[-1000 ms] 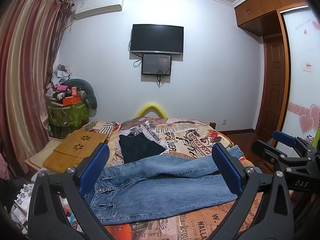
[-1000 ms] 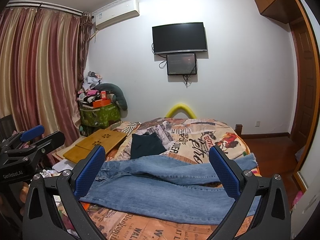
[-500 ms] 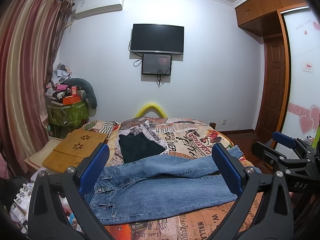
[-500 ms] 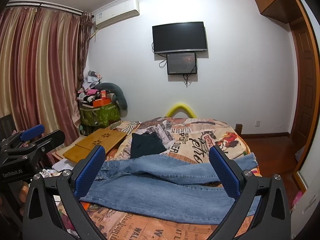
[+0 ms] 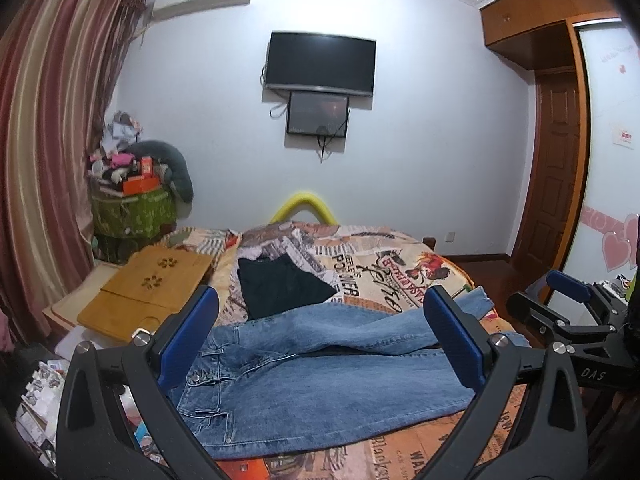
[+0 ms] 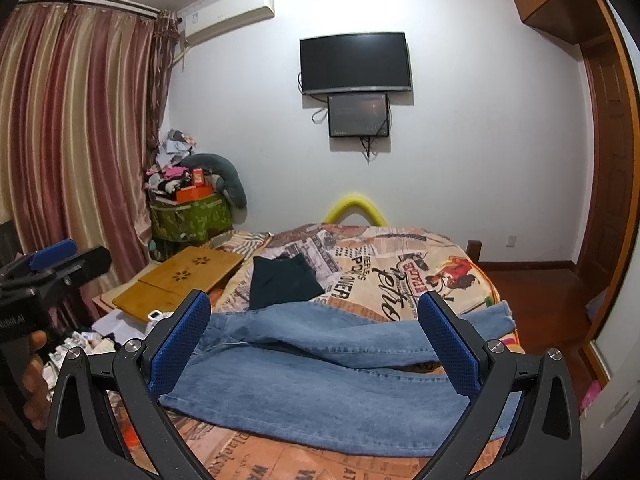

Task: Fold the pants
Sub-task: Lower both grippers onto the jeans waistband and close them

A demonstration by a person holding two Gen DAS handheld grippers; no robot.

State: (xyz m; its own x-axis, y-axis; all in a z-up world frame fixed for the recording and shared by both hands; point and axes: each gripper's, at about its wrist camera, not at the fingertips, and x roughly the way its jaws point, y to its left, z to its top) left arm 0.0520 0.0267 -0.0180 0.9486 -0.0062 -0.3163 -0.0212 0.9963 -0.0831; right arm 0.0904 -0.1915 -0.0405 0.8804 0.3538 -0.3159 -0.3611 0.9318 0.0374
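Blue jeans (image 5: 320, 376) lie flat across the near part of the bed, waistband to the left, legs running right, one leg crossing over the other. The same jeans (image 6: 328, 376) fill the lower middle of the right wrist view. My left gripper (image 5: 320, 340) hovers in front of them, open, nothing between its blue pads. My right gripper (image 6: 316, 344) is open as well, held above the near edge of the jeans. In the left wrist view the right gripper (image 5: 568, 300) shows at the right edge; in the right wrist view the left gripper (image 6: 52, 260) shows at the left edge.
A folded black garment (image 5: 280, 288) lies behind the jeans on the printed bedspread (image 5: 384, 264). A wooden lap desk (image 5: 148, 292) sits left of the bed, with a cluttered green bin (image 5: 132, 212) and curtains behind. A wooden door (image 5: 556, 168) stands at the right.
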